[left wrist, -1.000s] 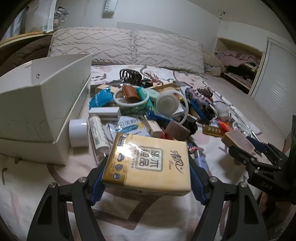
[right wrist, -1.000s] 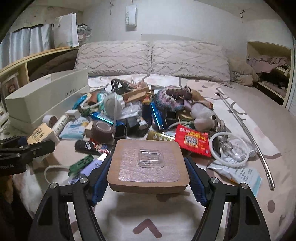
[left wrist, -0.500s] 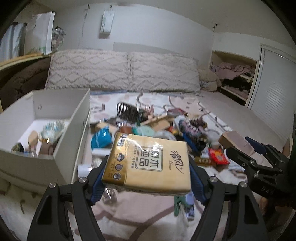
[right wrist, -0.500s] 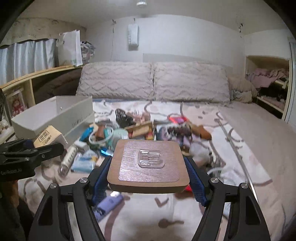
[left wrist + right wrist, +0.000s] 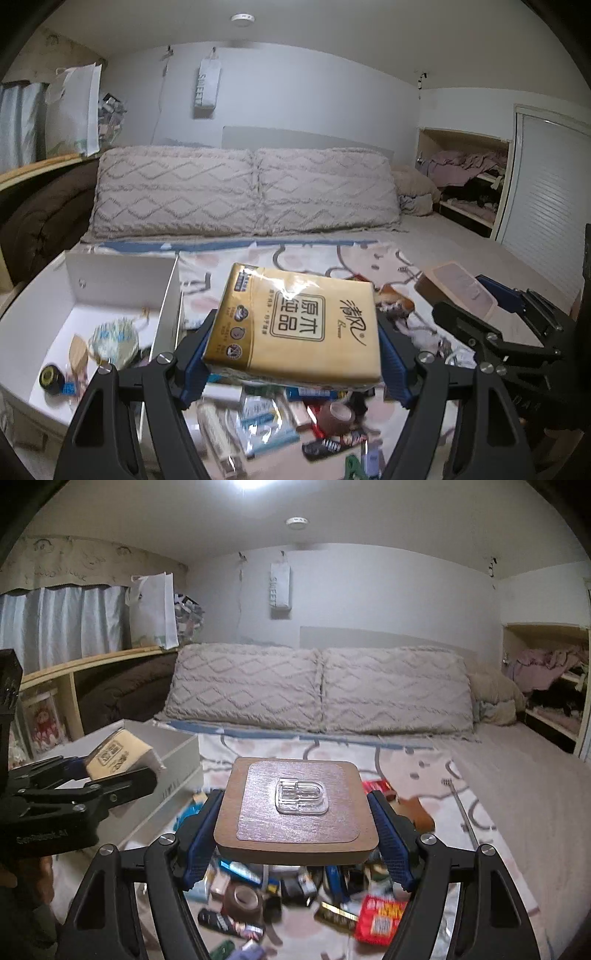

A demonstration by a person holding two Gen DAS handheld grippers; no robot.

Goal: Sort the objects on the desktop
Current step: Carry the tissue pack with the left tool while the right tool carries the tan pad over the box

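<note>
Box [image 5: 122, 295] sits left on bed [image 5: 461, 251], clutter pile [image 5: 280, 417] just right of it. Pillows [image 5: 243, 195] behind both. Tape roll [image 5: 51, 378] inside box, near corner.

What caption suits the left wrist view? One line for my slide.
Left gripper lifts a tissue pack beside the white bin.

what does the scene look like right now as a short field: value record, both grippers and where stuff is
left gripper: shut on yellow tissue pack, held above the clutter
right gripper: shut on wooden block with a clear adhesive hook on top
white box: open, to the left of the tissue pack, a few small items inside
clutter pile: on the bed below both grippers, includes a brown tape roll and a red snack packet
bed: two pillows at its head
</note>
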